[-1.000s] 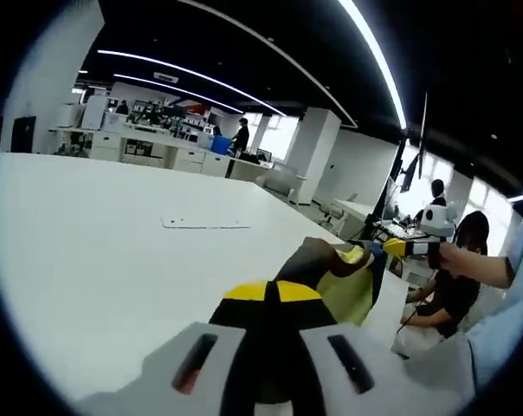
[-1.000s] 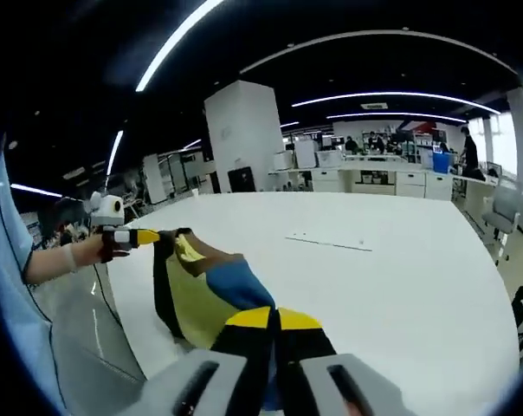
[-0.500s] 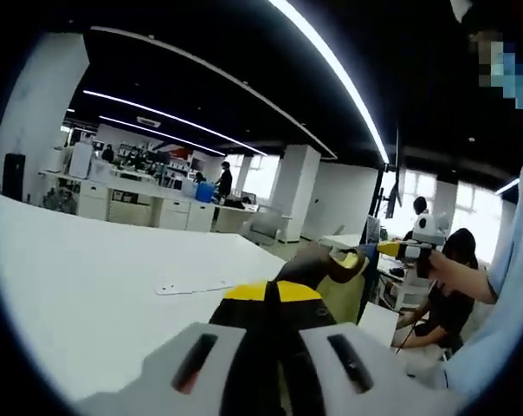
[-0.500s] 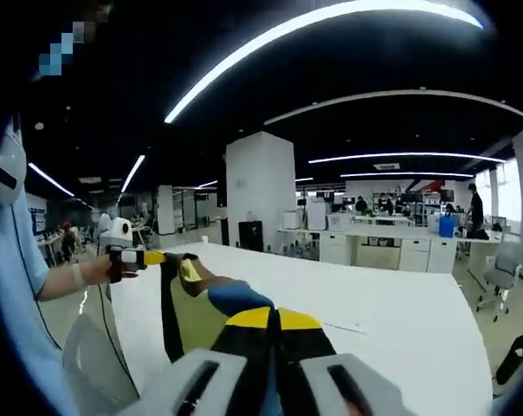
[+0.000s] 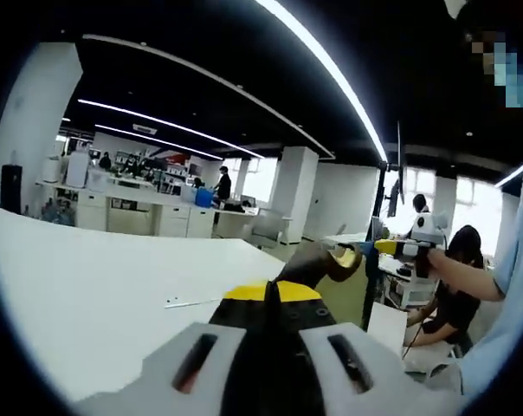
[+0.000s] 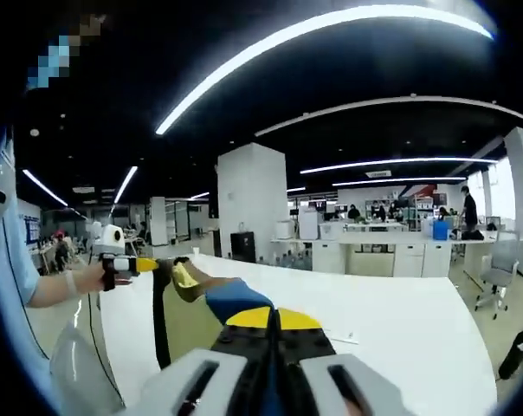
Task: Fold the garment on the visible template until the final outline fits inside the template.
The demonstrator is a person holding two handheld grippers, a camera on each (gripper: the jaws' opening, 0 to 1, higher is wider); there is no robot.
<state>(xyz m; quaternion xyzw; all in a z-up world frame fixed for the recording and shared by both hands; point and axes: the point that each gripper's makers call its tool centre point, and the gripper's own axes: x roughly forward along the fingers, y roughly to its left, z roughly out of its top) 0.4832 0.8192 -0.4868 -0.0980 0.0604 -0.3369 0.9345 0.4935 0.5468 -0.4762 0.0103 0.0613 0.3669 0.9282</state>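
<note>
garment (image 6: 211, 299): yellow-green, blue, black | gripper (image 6: 274, 321) tips: yellow | table (image 5: 97, 277): white

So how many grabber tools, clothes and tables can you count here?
Yellow-tipped grey two-jaw grippers: 2, the left gripper and the right gripper
Multicoloured cloth garment (yellow-green, blue, brown, black trim), held up between them: 1
Big white table: 1
Total: 4

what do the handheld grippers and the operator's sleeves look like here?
Each gripper has a light grey body with two dark slots, black jaws and yellow tips: left gripper, right gripper. Seen from across, each carries a white round-lensed unit and a black-and-yellow front. The person wears a light blue sleeve.
</note>
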